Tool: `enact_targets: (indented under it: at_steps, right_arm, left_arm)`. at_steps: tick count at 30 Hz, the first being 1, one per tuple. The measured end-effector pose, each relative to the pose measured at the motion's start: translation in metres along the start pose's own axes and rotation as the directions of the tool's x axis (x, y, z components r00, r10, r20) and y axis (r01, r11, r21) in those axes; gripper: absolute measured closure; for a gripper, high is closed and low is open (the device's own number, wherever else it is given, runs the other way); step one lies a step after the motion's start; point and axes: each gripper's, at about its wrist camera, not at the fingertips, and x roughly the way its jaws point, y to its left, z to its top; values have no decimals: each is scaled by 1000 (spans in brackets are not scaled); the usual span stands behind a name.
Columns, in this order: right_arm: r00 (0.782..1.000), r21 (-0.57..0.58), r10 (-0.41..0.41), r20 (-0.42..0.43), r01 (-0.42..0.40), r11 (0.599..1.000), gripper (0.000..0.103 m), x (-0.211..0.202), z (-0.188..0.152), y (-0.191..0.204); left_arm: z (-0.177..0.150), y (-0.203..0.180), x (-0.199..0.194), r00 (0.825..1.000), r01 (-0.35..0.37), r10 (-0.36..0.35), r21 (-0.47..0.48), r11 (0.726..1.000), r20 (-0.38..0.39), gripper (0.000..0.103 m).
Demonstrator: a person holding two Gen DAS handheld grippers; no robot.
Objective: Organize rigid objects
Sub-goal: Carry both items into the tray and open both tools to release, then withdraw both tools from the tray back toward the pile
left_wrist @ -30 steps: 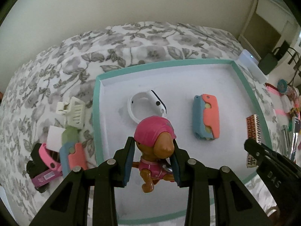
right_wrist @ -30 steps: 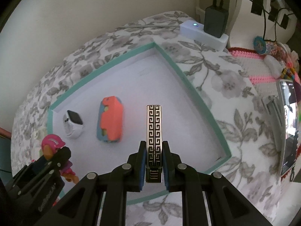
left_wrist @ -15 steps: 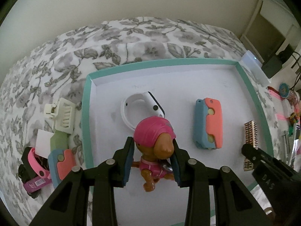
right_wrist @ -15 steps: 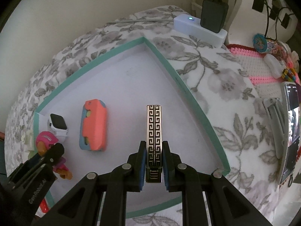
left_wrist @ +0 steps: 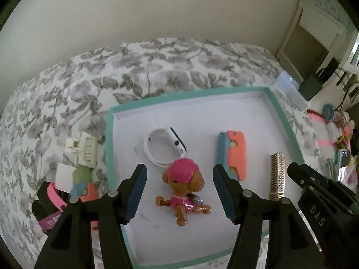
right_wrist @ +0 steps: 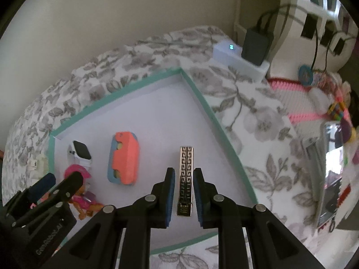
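Released now, the puppy toy (left_wrist: 182,190) lies on its back on the white floor of the teal-rimmed tray (left_wrist: 109,148), where half a second ago the left gripper (left_wrist: 179,192) had it pinched; those jaws have just been opening and stand spread, one on each side of the toy and clear of it. From the left wrist view, a white smartwatch (left_wrist: 165,148) sits just behind the toy, a coral-and-blue case (left_wrist: 233,154) lies to its right, and a gold patterned bar (left_wrist: 277,176) rests near the tray's right wall. Outside the left rim, a cream hair claw (left_wrist: 86,149) and a pink band (left_wrist: 55,196) lie on the grey floral bedspread (left_wrist: 139,71), with a plain beige wall beyond. Over to the right wrist view: the right gripper (right_wrist: 181,196) has just been opening too, its pads parted slightly with narrow gaps beside the bar (right_wrist: 186,177), which lies flat on the tray floor. A white box with a lit dot (right_wrist: 235,56) carries a dark charger (right_wrist: 257,42) past the tray's far corner.
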Motion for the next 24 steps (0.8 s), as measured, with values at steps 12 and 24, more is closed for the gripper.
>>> enact_targets:
  at_steps: [12, 24]
  right_arm:
    - [994, -32, -32, 107, 36, 999, 40, -41, 7, 8]
    - [996, -52, -38, 85, 43, 998, 17, -32, -1, 14]
  left_arm:
    - [9, 28, -31, 993, -66, 72, -59, 996, 96, 20]
    - [7, 72, -37, 985, -117, 133, -141, 983, 111, 14]
